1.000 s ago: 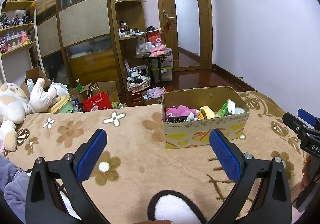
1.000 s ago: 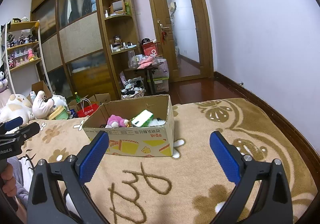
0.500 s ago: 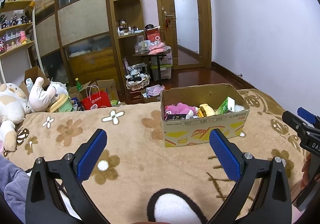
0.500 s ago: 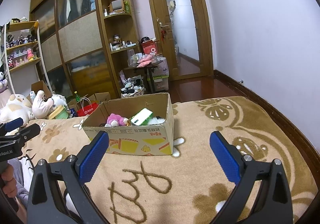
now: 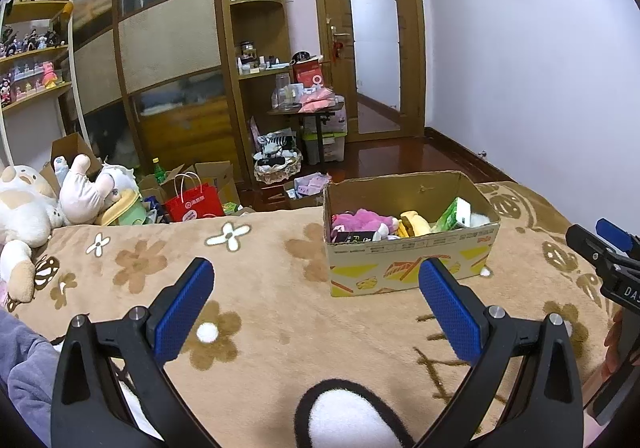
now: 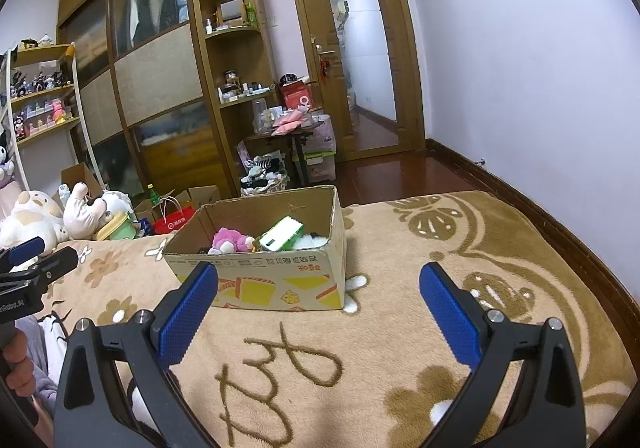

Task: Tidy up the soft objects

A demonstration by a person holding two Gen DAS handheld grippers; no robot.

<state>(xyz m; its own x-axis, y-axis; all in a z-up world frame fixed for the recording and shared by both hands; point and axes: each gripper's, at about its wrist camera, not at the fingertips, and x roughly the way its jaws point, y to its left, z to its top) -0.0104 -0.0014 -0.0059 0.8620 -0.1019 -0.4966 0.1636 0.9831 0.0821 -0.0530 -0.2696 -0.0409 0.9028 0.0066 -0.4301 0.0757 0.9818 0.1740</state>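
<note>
Bedroom blanket (image 5: 260, 288) carries a box (image 5: 408, 264) already holding a pink plush (image 5: 362, 220); more plush toys (image 5: 28, 208) lie far left of it. Left claw (image 5: 314, 288) and right claw (image 6: 318, 290), both wide open and empty, hover short of the box.

Cardboard box (image 5: 412, 272) on blanket (image 5: 260, 288) ahead of me; plush toys (image 5: 362, 222) inside; stuffed animals (image 5: 24, 208) far left.

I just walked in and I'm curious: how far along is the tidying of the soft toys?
Partly done, it seems: a pink plush and other items already lie in the cardboard box. Nothing is in hand; the left gripper and right gripper are both open and empty. Left to do: the big plush toys beyond the blanket's far left edge.
</note>
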